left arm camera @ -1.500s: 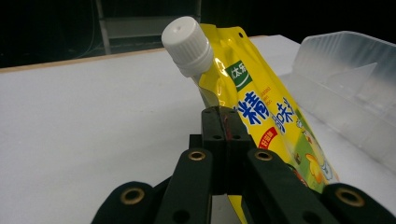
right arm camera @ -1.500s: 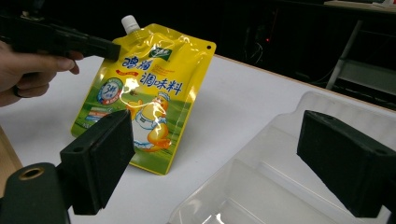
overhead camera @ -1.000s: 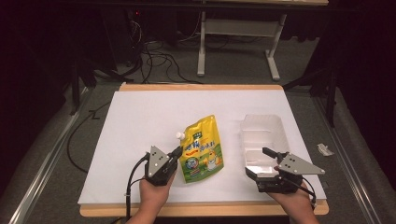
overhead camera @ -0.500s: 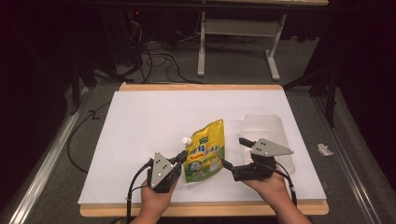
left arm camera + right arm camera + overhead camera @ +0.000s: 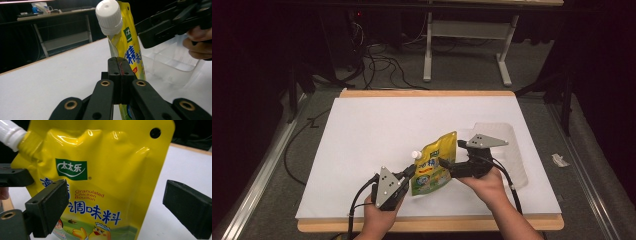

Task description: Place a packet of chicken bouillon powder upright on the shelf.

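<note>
Working from the left, we have the left gripper clenched on the edge of the yellow pouch, holding it upright over the white table beside the clear tray. We judge the pouch soft, crinkly and slick; its flat sealed edge seems the safest hold. Our right gripper stands released around the pouch. Its view reads "Granulated Chicken Bouillon"; the left gripper view shows the white cap.

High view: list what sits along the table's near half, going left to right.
left gripper → yellow pouch → right gripper → clear plastic tray
</note>
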Motion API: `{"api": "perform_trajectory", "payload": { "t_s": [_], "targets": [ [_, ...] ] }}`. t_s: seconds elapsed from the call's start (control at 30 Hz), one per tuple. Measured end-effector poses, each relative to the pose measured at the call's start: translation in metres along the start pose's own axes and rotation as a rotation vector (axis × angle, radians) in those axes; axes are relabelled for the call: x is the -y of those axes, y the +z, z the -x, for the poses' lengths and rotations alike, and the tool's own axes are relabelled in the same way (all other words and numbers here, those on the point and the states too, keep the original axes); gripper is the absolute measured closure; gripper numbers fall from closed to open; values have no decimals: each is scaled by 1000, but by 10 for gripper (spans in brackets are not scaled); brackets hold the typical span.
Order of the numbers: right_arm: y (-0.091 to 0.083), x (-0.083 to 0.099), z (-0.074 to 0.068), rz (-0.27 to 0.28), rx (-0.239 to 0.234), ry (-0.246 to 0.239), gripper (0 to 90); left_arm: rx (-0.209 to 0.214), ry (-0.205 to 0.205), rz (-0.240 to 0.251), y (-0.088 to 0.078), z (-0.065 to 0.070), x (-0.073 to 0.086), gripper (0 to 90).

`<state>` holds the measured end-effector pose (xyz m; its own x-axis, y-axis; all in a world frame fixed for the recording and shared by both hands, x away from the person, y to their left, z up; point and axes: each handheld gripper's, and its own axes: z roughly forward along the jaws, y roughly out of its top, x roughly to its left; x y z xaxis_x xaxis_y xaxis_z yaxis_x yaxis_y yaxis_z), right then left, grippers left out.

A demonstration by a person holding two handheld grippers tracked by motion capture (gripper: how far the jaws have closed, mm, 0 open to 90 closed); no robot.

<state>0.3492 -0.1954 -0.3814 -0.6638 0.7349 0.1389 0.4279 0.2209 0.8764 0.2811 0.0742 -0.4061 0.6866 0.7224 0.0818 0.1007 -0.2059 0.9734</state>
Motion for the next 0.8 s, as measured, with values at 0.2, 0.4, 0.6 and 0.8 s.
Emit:
{"api": "perform_trajectory", "payload": {
  "t_s": [0.2,0.4,0.6,0.8],
  "targets": [
    [8,0,4,-24,-38,27,100,2,7,1,0,0,0,900],
    [10,1,2,-36,-82,27,199,2,0,-3,0,-3,1,900],
    [0,5,4,7,-60,36,450,-9,-23,-11,2,-9,3,900],
    [-18,9,2,87,-43,3,721,-26,-54,-6,6,-20,2,900]
  ]
}}
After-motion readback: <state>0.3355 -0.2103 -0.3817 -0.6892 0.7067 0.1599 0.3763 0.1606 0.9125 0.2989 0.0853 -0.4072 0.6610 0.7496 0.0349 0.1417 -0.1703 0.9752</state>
